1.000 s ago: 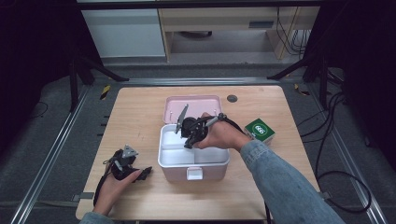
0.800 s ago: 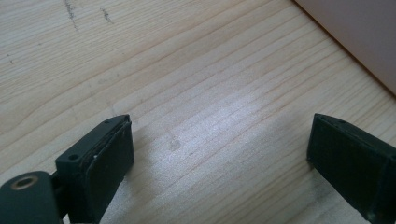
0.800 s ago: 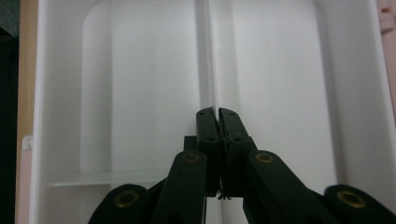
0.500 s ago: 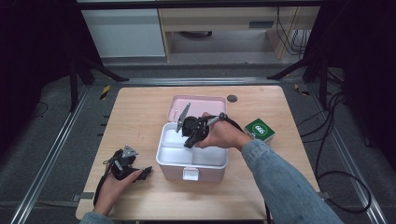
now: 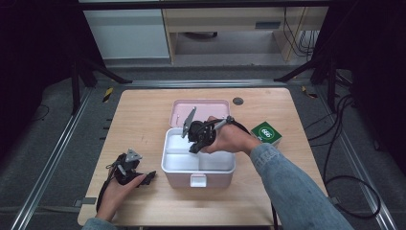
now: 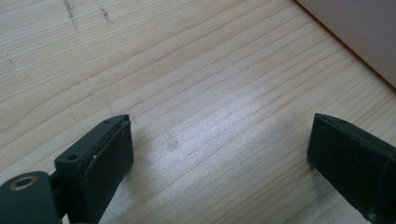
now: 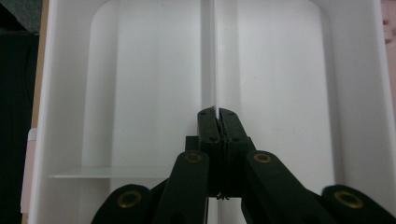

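Jaws on my right gripper [image 5: 194, 139] are pinched tight on the thin white partition [image 7: 210, 56] that runs down the middle of the white tray [image 5: 174, 163]; in the right gripper view the two black pads meet on that wall's upper edge, with a rounded compartment on either side. From the high view I see the tray seated in the pink box [image 5: 198, 180], which sits near the middle of the wooden table [image 5: 143, 115] with its pink lid [image 5: 203, 106] lying open behind it, toward the far edge. My right hand [image 5: 230, 140] reaches in from the right, over the box's far right corner. A green packet [image 5: 266, 133] lies on the table just right of that hand, and a small dark round spot [image 5: 238, 101] shows near the far edge. My left gripper [image 5: 128, 168] rests on the table at the near left, well apart from the box; its jaws stand wide with nothing between them, just bare wood grain, and a pink corner of the box shows at the upper right of the left gripper view.
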